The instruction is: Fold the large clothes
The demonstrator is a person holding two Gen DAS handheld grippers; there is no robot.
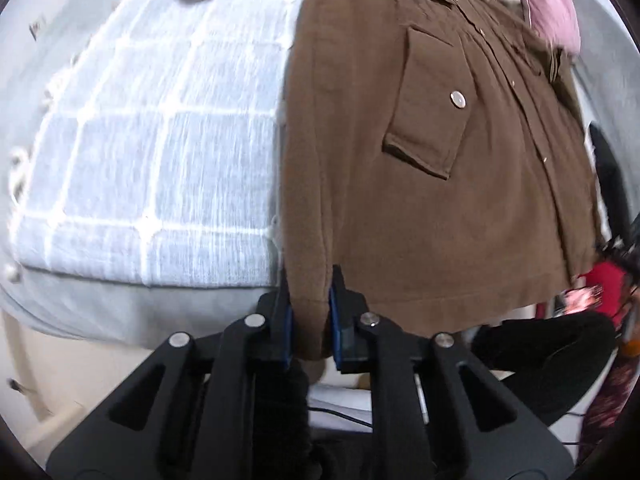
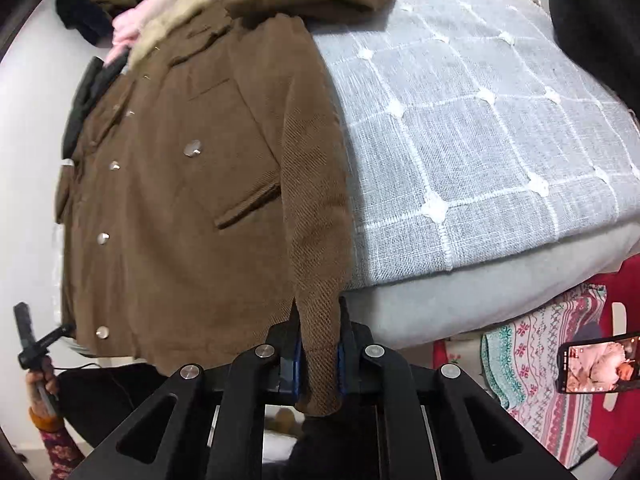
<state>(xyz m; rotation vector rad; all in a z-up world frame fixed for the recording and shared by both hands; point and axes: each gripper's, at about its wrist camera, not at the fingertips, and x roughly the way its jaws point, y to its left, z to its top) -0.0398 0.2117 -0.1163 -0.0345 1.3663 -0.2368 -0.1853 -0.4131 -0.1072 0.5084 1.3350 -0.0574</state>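
A brown button-up coat (image 1: 432, 184) with flap pockets and a pale fur collar lies spread on a bed, its hem hanging over the near edge. My left gripper (image 1: 310, 304) is shut on the coat's lower left hem corner. In the right wrist view the same coat (image 2: 188, 208) fills the left half. My right gripper (image 2: 318, 340) is shut on the cuff of its sleeve (image 2: 316, 216), which lies along the coat's right side.
A grey bedspread (image 2: 472, 152) with a white grid covers the bed. A pink garment (image 1: 556, 16) lies by the collar. A patterned cloth (image 2: 536, 364) and a phone (image 2: 600, 362) are below the bed edge on the right. The other hand-held gripper (image 2: 28, 336) shows at left.
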